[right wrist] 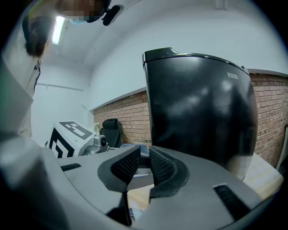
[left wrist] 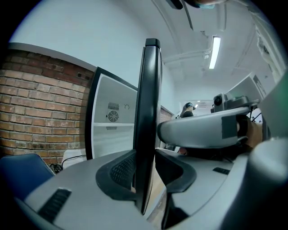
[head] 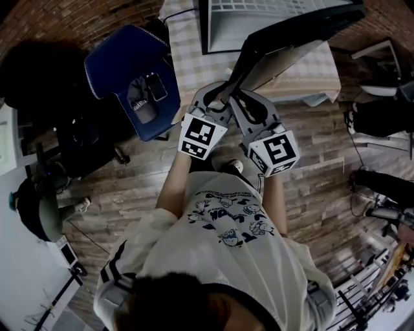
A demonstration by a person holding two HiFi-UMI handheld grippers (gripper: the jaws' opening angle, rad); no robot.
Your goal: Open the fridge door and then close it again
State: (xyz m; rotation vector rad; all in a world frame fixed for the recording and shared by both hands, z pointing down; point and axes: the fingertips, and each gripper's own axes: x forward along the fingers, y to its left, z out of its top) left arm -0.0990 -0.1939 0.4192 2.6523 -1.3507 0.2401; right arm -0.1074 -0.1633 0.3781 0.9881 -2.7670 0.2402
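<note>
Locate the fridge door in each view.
Head view: fridge door, a dark slab slanting from top right down to centre.
Left gripper view: edge-on and upright at centre.
Right gripper view: broad dark face, right of centre.
Shared landmark: brick wall.

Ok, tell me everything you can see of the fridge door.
The fridge door is a tall, glossy black slab with rounded corners and small pale lettering near its top. It stands upright and swung open, away from the white-lined fridge on the table. The left gripper clamps its free edge; the right gripper sits beside its outer face, jaws empty.
</note>
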